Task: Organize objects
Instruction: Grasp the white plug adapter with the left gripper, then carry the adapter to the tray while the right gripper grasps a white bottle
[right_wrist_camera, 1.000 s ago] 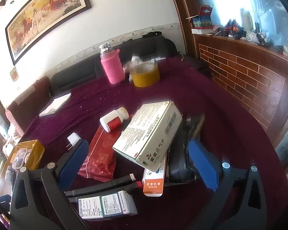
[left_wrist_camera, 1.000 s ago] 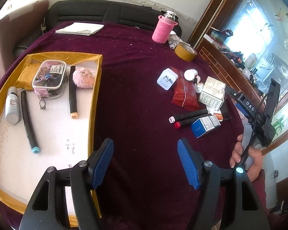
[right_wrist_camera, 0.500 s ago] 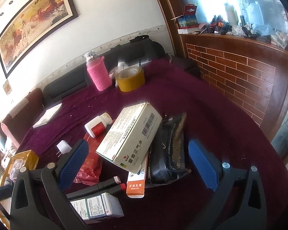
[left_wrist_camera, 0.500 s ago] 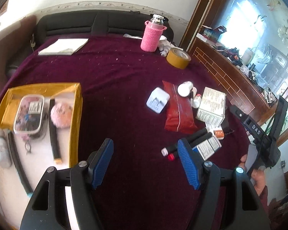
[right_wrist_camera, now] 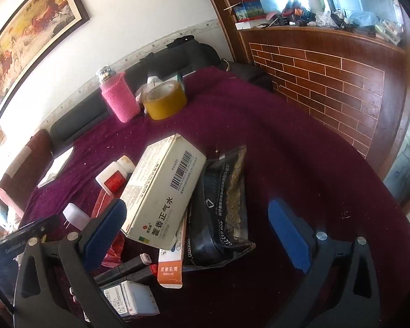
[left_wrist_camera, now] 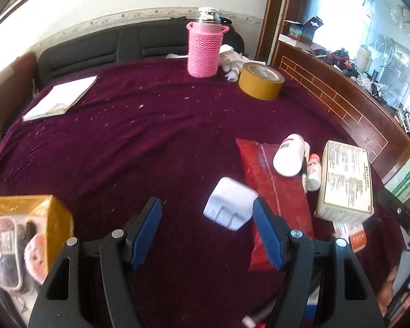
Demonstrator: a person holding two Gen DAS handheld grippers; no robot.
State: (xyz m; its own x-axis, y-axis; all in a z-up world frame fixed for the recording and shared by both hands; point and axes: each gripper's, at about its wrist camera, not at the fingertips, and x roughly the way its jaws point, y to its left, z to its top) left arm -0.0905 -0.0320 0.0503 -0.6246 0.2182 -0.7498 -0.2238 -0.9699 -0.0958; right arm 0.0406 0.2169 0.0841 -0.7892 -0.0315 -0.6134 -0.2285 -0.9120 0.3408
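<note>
My left gripper (left_wrist_camera: 207, 232) is open and empty above the maroon cloth. A white charger plug (left_wrist_camera: 229, 203) lies just ahead of its right finger. Beyond it lie a red packet (left_wrist_camera: 276, 186), a white pill bottle (left_wrist_camera: 288, 154) and a cream medicine box (left_wrist_camera: 345, 181). The yellow tray (left_wrist_camera: 45, 213) holding a clear case sits at lower left. My right gripper (right_wrist_camera: 196, 235) is open and empty over the pile: the cream medicine box (right_wrist_camera: 162, 195), a black pouch (right_wrist_camera: 221, 210), an orange tube box (right_wrist_camera: 170, 265), two black markers (right_wrist_camera: 123, 269) and a blue-white box (right_wrist_camera: 131, 302).
A pink knitted bottle (left_wrist_camera: 204, 49) and a yellow tape roll (left_wrist_camera: 260, 81) stand at the table's far side. A white notebook (left_wrist_camera: 61, 98) lies far left. A dark sofa runs behind the table. A brick-patterned wooden counter (right_wrist_camera: 328, 82) stands to the right.
My left gripper has swung right, away from the tray and toward the charger plug and red packet. My right gripper has shifted slightly; the pile sits closer between its fingers.
</note>
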